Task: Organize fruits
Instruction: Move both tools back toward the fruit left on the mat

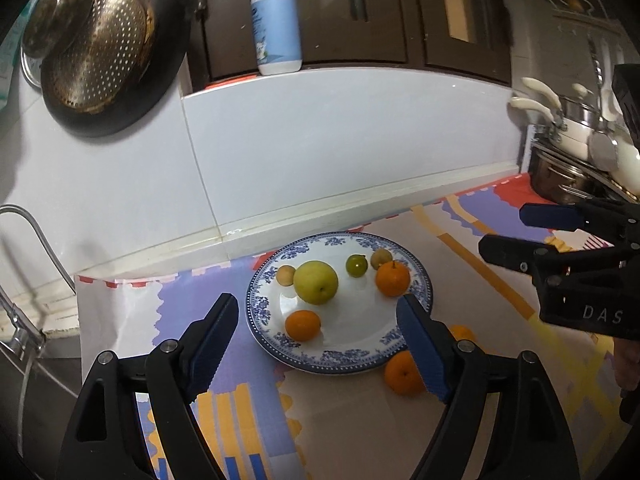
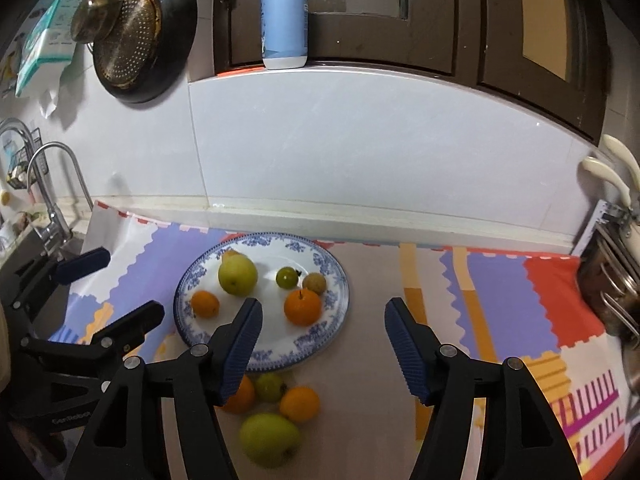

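both claws, our left gripper (image 1: 318, 326) and right gripper (image 2: 322, 340), stand wide and empty above the blue-patterned white plate (image 2: 340, 280); six fruits sit there, while four loose fruits (image 2: 270, 438) wait nearer.

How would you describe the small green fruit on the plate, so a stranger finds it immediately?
Find the blue-patterned plate on the colourful mat. The small green fruit lies near its far rim, beside a brownish fruit. It is the plate's only dark green piece, much smaller than the yellow-green apple.
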Demonstrator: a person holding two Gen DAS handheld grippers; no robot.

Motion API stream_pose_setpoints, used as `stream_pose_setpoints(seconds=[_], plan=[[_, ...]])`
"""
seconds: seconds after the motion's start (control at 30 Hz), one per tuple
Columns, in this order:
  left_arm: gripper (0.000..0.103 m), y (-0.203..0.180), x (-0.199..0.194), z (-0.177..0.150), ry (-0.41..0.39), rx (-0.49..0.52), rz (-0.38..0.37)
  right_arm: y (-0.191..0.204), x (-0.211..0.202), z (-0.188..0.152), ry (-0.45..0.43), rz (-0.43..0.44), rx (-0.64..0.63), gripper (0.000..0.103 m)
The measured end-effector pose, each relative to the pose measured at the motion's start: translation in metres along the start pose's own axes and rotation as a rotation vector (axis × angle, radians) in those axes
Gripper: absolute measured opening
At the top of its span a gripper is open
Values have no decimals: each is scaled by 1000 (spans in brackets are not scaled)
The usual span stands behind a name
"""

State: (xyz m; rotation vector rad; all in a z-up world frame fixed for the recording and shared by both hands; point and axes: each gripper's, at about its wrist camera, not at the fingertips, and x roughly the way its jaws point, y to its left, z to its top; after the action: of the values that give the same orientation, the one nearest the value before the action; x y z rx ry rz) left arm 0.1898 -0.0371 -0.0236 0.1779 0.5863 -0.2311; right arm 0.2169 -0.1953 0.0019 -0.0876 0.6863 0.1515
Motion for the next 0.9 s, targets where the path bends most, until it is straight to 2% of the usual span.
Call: stream_pose_setpoints(seconds=[0.33,0.5,0.67,0.9], plan=[[81,-4,-21,-14,-38,69,-23,11,-20,-22,30,-9,-12,64],[81,-4,-24,-18,-51,103,-43,18,-20,-35,72,2,-15,64],[81,-10,-21,-25,-50,193,-67,24,-15,-48,120,14,-26,64],[81,-20,-6,-34,-25,312,-151,26,3,-64,200,31,-27,64]])
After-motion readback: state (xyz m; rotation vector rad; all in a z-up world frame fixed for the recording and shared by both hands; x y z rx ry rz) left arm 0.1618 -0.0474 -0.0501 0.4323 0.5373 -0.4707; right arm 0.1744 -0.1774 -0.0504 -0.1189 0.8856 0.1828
